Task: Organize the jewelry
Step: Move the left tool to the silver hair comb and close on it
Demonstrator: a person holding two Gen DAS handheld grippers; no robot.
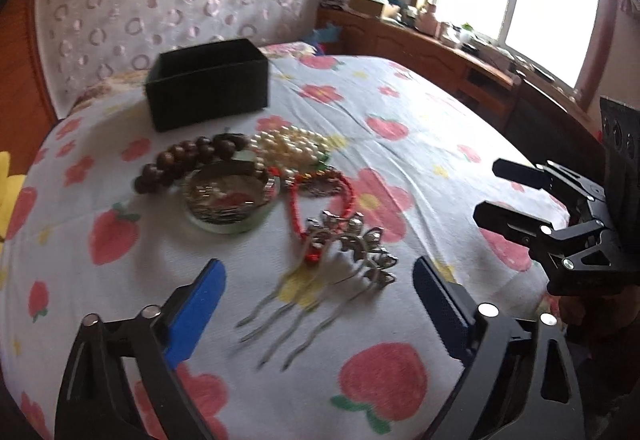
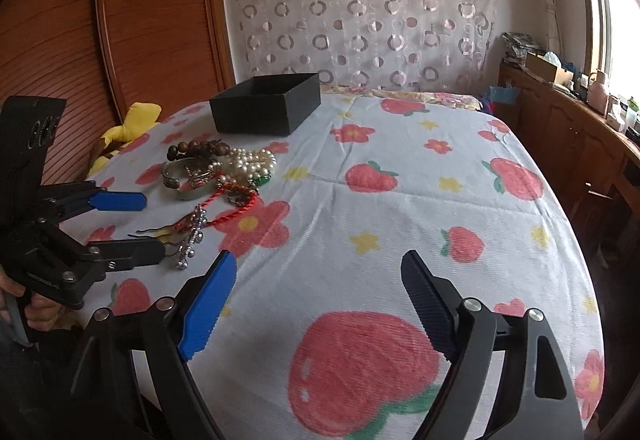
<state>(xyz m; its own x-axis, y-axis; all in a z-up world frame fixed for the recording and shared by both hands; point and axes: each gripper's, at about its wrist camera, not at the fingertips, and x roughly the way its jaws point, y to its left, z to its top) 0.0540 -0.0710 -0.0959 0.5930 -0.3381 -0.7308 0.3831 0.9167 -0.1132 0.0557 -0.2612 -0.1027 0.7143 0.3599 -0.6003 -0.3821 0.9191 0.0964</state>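
Observation:
A heap of jewelry lies on the flowered bedsheet (image 1: 400, 143): a brown wooden bead bracelet (image 1: 188, 159), pearls (image 1: 288, 147), a silver bangle (image 1: 232, 191), a red cord necklace (image 1: 320, 191) and a silver hair comb (image 1: 352, 244). An open black box (image 1: 208, 83) stands behind them. My left gripper (image 1: 318, 272) is open, its fingers on either side of the comb's prongs, and the pads press on nothing. My right gripper (image 2: 320, 260) is open over bare sheet, to the right of the heap. The right wrist view shows the left gripper (image 2: 154, 226) beside the comb (image 2: 192, 236) and the box (image 2: 266, 103).
A yellow plush toy (image 2: 128, 127) lies at the bed's left edge by a wooden wardrobe (image 2: 152, 19). A wooden cabinet (image 2: 560, 127) with clutter runs under the window on the right. A patterned curtain (image 2: 360, 7) hangs behind the bed. A hand (image 2: 36, 304) holds the left gripper.

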